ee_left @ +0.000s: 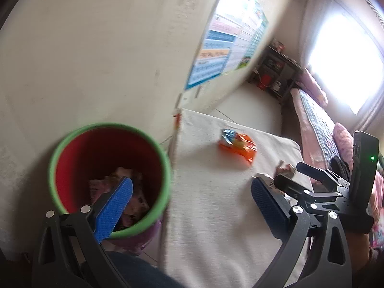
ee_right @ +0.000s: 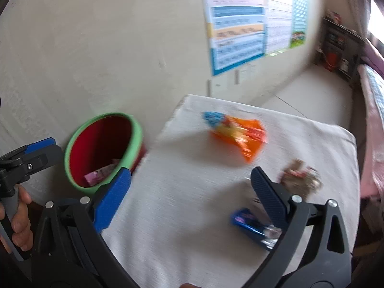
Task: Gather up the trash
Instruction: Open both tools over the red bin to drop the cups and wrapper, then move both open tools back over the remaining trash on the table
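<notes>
Right wrist view is showing both the right gripper (ee_right: 190, 183) and left gripper (ee_left: 192, 194) gaping empty, so the orange wrapper (ee_right: 236, 134) at 12 o'clock looks next for the red bin (ee_right: 103, 148) at 10 o'clock.

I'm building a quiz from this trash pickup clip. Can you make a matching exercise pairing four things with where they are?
Things:
1. pink wrapper
2. orange snack bag
3. blue wrapper
4. poster

Places:
A. on the wall
B. inside the red bin
C. middle of the white table
D. table edge nearest the right tongs

Pairs: 1-B, 2-C, 3-D, 4-A
</notes>
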The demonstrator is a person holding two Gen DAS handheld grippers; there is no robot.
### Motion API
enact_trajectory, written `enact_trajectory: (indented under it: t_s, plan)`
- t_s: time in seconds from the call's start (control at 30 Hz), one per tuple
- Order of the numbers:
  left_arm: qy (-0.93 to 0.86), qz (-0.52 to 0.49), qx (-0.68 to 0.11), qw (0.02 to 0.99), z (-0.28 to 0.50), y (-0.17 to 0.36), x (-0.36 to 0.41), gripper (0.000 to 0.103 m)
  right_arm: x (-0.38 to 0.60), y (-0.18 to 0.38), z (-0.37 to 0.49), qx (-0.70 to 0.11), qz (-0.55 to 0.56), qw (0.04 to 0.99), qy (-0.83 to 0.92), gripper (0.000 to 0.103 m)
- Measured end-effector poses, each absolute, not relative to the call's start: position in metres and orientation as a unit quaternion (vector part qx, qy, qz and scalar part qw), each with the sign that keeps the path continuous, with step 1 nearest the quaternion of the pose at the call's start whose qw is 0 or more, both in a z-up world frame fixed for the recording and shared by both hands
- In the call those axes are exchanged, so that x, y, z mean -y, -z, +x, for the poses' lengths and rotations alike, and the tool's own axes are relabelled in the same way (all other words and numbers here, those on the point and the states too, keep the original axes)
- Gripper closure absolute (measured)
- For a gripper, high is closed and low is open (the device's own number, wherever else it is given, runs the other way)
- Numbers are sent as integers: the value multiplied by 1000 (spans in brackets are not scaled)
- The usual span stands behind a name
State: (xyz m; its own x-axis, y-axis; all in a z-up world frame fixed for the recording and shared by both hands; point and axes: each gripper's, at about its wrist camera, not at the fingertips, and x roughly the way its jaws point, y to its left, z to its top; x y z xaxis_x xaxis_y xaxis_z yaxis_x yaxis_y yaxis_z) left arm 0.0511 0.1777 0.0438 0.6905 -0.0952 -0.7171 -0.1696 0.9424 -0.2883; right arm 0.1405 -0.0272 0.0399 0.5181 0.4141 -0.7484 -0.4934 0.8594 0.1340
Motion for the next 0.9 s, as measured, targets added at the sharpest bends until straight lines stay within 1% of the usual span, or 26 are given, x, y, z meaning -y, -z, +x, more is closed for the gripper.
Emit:
enact_trajectory:
  t_s: [0.17,0.37,0.67,0.9]
  plan:
    - [7,-152,-400,904,67,-46,-139,8,77,-41,144,-416,-32,881,-225,5]
    - [21,-136,-408,902,78,-48,-109,8,119,-42,148,-411,-12,891,-192,5]
    - [24,-126,-423,897,97,-42,-91,8,152,-32,152,-417,2,893,-166,5]
    - [34,-143,-437,887,123,-29,-86,8,160,-15,169,-436,8,887,-152,5]
